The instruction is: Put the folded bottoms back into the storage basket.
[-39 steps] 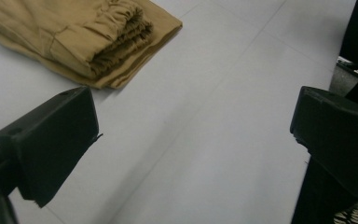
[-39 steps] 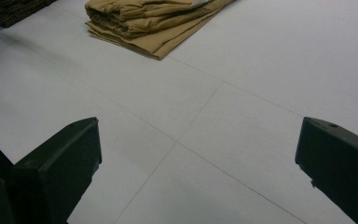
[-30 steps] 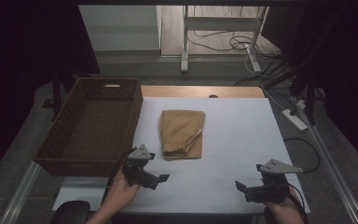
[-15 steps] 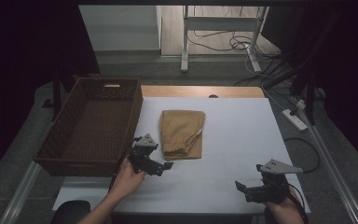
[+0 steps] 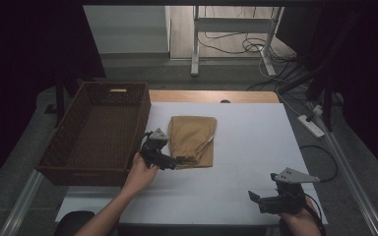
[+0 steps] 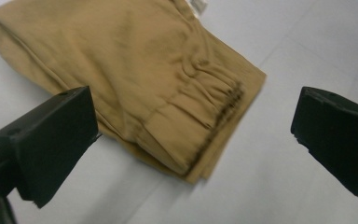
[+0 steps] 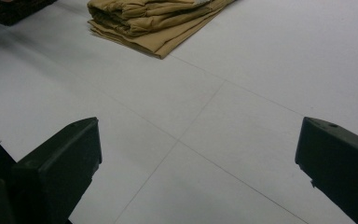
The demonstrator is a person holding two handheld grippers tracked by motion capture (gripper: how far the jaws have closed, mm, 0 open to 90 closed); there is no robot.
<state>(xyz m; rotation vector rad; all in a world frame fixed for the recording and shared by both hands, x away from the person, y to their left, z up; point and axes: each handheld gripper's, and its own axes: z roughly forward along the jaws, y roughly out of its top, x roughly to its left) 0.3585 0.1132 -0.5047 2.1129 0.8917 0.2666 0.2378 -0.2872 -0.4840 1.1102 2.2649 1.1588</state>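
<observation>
- High view: the folded tan cloth garment [image 5: 192, 141] lies flat on the white tabletop [image 5: 256, 147], just right of the dark brown woven wicker basket [image 5: 96, 130]. The left hand-held gripper [image 5: 170, 161] sits at the garment's near left corner, not yet pinching it. The right hand-held gripper [image 5: 261, 199] waits well apart, near the front right edge. Judging by this, the garment has yet to be picked up and nothing is in the basket.
- Left gripper view: jaws spread wide on either side of the garment's [image 6: 135, 79] elastic-gathered hem, with bare tabletop beyond it.
- Right gripper view: jaws spread, holding nothing; open tabletop [image 7: 242, 93] lies ahead, with the garment [image 7: 154, 21] far off and the basket's [image 7: 14, 9] corner beside it. There is ample room to move.
</observation>
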